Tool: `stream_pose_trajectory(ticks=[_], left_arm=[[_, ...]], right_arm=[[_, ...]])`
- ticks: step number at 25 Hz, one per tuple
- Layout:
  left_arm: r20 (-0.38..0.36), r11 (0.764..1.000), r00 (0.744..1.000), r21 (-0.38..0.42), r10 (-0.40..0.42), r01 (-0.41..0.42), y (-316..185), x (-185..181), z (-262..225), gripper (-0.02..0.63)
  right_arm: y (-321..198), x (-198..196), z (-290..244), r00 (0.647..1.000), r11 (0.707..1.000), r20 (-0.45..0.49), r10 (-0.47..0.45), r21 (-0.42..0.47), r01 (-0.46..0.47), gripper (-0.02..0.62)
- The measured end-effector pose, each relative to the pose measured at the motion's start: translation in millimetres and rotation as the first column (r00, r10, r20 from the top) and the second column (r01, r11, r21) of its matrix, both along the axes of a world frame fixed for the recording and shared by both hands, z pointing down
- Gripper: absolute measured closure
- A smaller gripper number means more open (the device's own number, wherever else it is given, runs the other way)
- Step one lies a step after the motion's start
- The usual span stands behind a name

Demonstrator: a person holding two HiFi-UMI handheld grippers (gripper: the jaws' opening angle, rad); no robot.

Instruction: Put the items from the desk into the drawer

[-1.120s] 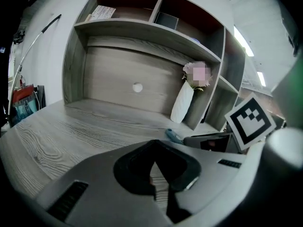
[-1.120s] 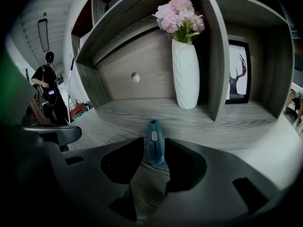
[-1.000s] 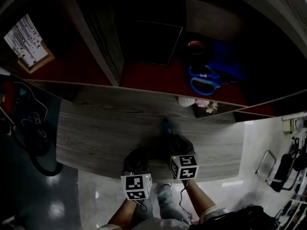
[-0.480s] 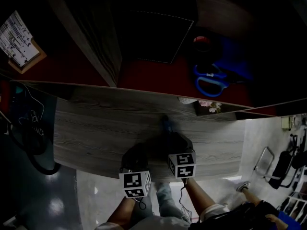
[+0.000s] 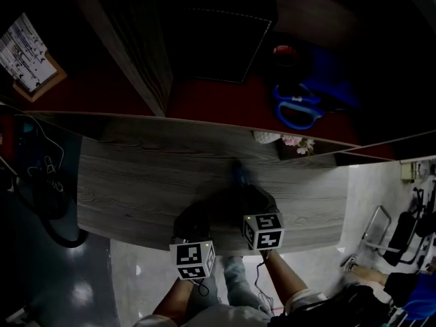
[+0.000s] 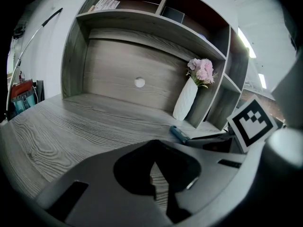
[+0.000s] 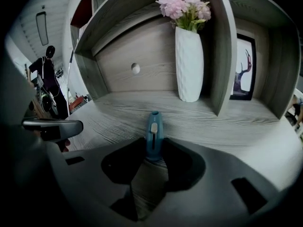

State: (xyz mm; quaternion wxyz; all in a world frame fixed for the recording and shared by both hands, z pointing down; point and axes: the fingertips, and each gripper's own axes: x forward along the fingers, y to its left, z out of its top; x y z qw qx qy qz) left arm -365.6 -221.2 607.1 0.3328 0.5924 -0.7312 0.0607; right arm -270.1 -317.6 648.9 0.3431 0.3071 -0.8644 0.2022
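A blue utility knife (image 7: 154,134) lies on the grey wooden desk (image 5: 136,182), pointing toward the shelf unit. My right gripper (image 7: 149,174) is tilted down over the knife's near end, which lies between its open jaws. The jaws have just been closing a little, and the pads do not seem to press on the knife. In the head view the knife (image 5: 238,176) shows just ahead of the right gripper (image 5: 241,188). My left gripper (image 6: 158,183) hovers over bare desk to the left, with a narrow gap between its jaws and nothing in it. The left gripper view also has the knife (image 6: 180,134) at the right.
A white vase with pink flowers (image 7: 189,63) stands at the back against a shelf divider, beside a framed picture (image 7: 244,67). On top of the shelf unit lie blue scissors (image 5: 296,111), a red tape roll (image 5: 283,50) and a black notebook (image 5: 218,43). A person (image 7: 47,79) stands far off at the left.
Both grippers and the knife keep their places on the desk. Only the head view shifts slightly.
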Motion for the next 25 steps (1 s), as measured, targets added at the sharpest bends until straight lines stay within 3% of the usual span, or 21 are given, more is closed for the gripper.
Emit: stream_pose_trajectory(ticks=[12,25], left_arm=[[0.02,0.999,0.999,0.021,0.046,-0.046,3,29,-21,0.607],[0.013,0.978,0.979,0.051,0.203,-0.204,8,143,-49,0.607]], right_arm=[[10,36,-42,0.996,0.997,0.062,0.06,0.047,-0.063,0.476],[31,155,-73,0.977,0.975,0.063,0.205,0.075,-0.209,0.476]])
